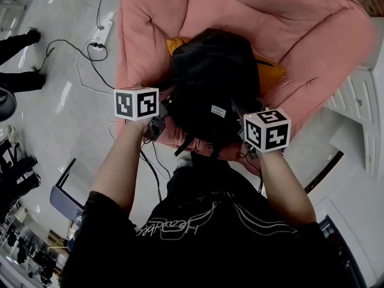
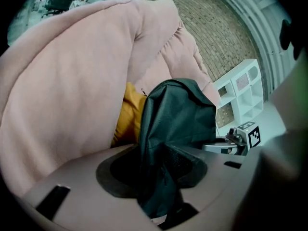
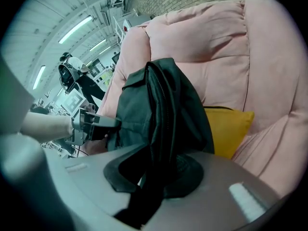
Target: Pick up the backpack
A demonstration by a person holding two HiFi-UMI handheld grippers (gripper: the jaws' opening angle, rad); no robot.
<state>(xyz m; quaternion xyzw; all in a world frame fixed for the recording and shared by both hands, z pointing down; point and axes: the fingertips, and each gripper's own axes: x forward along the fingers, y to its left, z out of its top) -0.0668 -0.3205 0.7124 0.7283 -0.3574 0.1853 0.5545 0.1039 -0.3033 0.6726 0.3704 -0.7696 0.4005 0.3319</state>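
The left tongs (image 2: pixel 159 186) are pinching a fold of the black fabric backpack (image 1: pixel 207 77), and the right tongs (image 3: pixel 154 177) are clamping its other side. The backpack is sitting on the pink padded armchair (image 1: pixel 300 35), leaning against a yellow cushion (image 3: pixel 228 129).

Black backpack (image 1: pixel 210 83) on pink armchair (image 1: pixel 312 29)

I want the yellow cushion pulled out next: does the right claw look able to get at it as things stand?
Probably not: the right claw is closed on the black backpack, which lies over most of the yellow cushion.
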